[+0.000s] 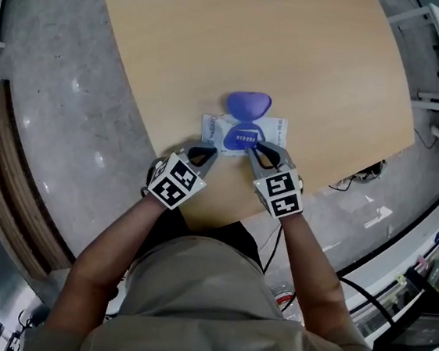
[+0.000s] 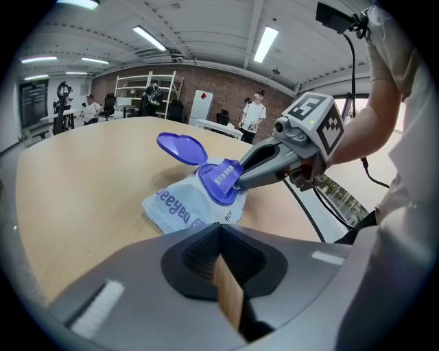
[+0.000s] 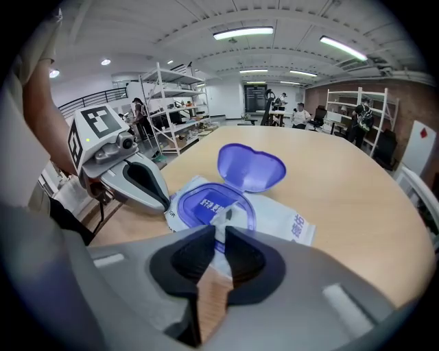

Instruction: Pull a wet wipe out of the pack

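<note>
1. The pack (image 1: 277, 128) is a flat, soft pouch, pale blue-white with blue print. It lies on the tabletop (image 1: 259, 34) close to the edge nearest the person, just ahead of both claws.
2. Its blue flip lid (image 1: 249, 103) is swung open and stands back on the far side. It is hinged to a blue oval frame (image 3: 204, 204) on the pack's top face.
3. The wet wipe (image 3: 225, 218) shows as a small white peak rising from the opening inside that oval.
4. The tabletop is pale wood with rounded corners, and a grey polished floor (image 1: 61, 113) lies around it. In the gripper views we see metal shelves (image 3: 171, 96) and people standing well behind.
5. In the head view the right claw (image 1: 253, 147) lies across the near part of the oval frame and hides the wipe, so we read the wipe from the right gripper view.
6. The right claw is pressed together on the wet wipe, with the white fold pinched between its tips just above the opening.
7. The left claw (image 2: 219, 232) is pressed together, with no material visible between its jaws. Its tip sits against the pack's near left corner, and we cannot tell whether it nips the edge.
</note>
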